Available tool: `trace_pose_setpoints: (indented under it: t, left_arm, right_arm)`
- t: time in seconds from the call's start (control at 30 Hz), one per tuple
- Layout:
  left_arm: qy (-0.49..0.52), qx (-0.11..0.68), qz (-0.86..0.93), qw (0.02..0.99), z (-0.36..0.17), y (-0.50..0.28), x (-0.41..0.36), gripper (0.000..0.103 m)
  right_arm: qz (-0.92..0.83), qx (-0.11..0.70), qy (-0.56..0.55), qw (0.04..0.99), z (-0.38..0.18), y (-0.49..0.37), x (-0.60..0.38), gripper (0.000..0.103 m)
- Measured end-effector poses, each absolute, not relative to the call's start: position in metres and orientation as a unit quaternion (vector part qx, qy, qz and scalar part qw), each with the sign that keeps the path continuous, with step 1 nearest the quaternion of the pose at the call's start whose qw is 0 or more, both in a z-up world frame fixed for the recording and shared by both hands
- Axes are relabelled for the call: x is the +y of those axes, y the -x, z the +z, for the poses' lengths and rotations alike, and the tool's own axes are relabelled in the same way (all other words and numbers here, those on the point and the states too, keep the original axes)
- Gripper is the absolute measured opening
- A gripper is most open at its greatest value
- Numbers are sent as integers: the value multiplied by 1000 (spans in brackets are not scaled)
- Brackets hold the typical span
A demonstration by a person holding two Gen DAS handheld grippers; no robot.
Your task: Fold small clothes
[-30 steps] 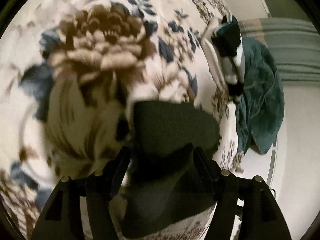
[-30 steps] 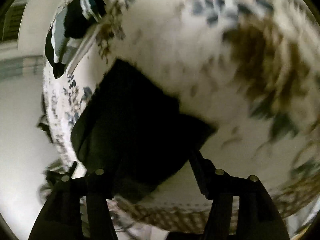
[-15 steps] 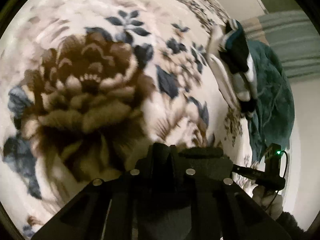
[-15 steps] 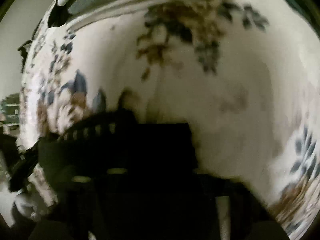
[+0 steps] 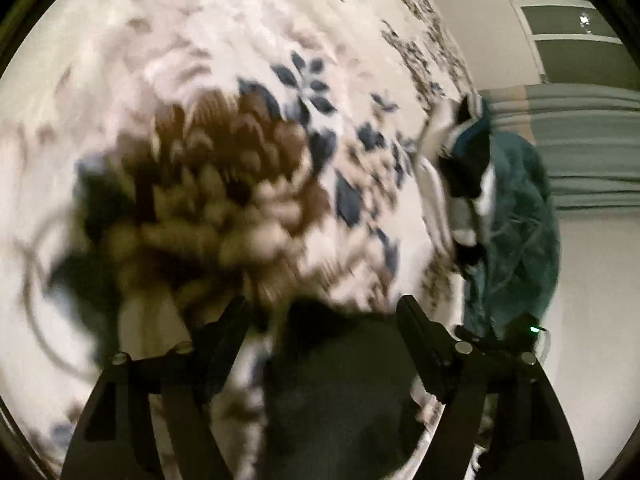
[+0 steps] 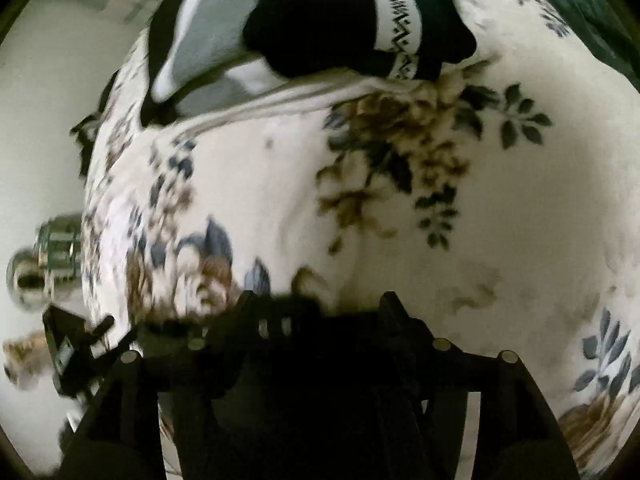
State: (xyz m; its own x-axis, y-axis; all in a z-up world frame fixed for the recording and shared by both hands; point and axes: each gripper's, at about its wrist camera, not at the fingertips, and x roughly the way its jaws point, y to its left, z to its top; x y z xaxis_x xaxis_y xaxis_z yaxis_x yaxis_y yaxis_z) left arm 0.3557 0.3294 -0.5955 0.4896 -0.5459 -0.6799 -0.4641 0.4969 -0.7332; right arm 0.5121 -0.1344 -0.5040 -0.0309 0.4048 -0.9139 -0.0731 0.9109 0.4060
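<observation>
A small black garment (image 5: 340,384) lies on the floral blanket (image 5: 240,100), between and below the fingers of my left gripper (image 5: 320,312), which stands open over it. In the right wrist view my right gripper (image 6: 316,308) shows dark fingers close together with black cloth (image 6: 312,360) between them; the dark blur hides the grip. A stack of folded clothes, black with a white patterned band (image 6: 360,20) and grey-striped (image 6: 208,40), lies at the far edge of the blanket. The stack also shows in the left wrist view (image 5: 468,176).
A teal garment (image 5: 516,240) hangs over the blanket's right edge in the left wrist view. The other gripper's body (image 6: 76,352) shows at the lower left of the right wrist view. Pale floor (image 6: 36,120) lies beyond the bed's edge.
My left gripper was shut on the black garment half a second ago and now stands open over it. The right wrist view has swung toward the folded stack.
</observation>
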Motion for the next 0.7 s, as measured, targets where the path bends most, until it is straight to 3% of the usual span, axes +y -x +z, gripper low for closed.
trace_pose_setpoints:
  t: [0.27, 0.33, 0.43, 0.5, 0.67, 0.7]
  left_arm:
    - [445, 559, -23, 699, -610, -362, 276, 74]
    - [418, 559, 2, 716, -612, -373, 271, 74]
    - [403, 553, 36, 729, -616, -388, 276, 72]
    - [392, 552, 52, 734, -618, -399, 279, 57]
    - [426, 549, 38, 718, -604, -398, 290, 59]
    - [427, 548, 28, 719, -596, -392, 290, 59]
  right_arm:
    - [229, 715, -10, 661, -538, -475, -112, 64]
    - [223, 700, 5, 679, -546, -478, -105, 58]
    - [215, 691, -27, 690, -554, -491, -102, 38]
    - [198, 684, -42, 700, -557, -504, -100, 6]
    - [185, 699, -116, 681, -550, -521, -125, 9]
    - [188, 702, -128, 675, -549, -522, -129, 19]
